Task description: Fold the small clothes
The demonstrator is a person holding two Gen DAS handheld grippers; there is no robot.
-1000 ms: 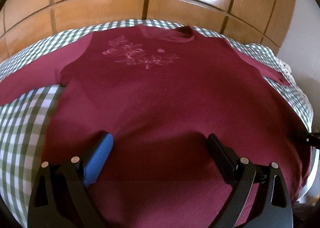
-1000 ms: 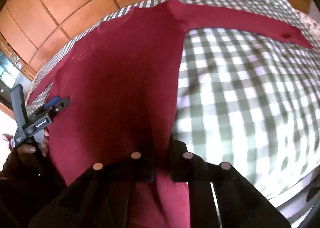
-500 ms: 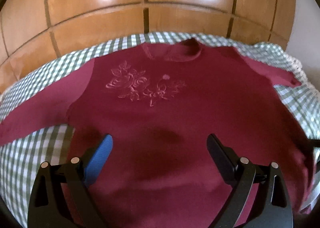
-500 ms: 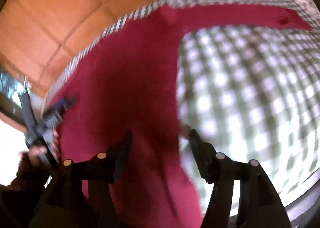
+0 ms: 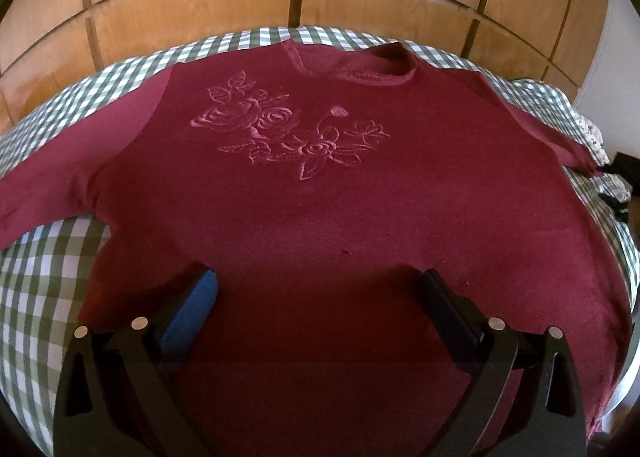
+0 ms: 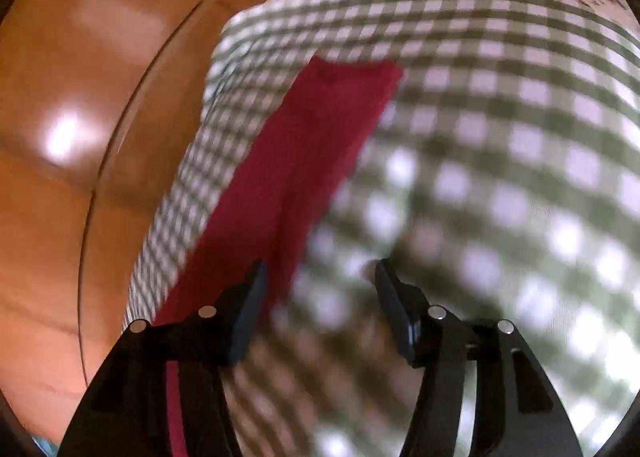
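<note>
A: Covering the checked bedspread (image 5: 36, 297) — maroon sweater (image 5: 320, 217), front up, right sleeve (image 6: 312, 161) outstretched.
B: Grippers?
A: Left gripper (image 5: 316, 289) spread over the hem, empty. Right gripper (image 6: 318, 281) just opened — released, beside the sleeve.

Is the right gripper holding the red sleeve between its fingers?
No. The right gripper stands open, and the red sleeve lies flat on the checked cloth, beside its left finger.
</note>
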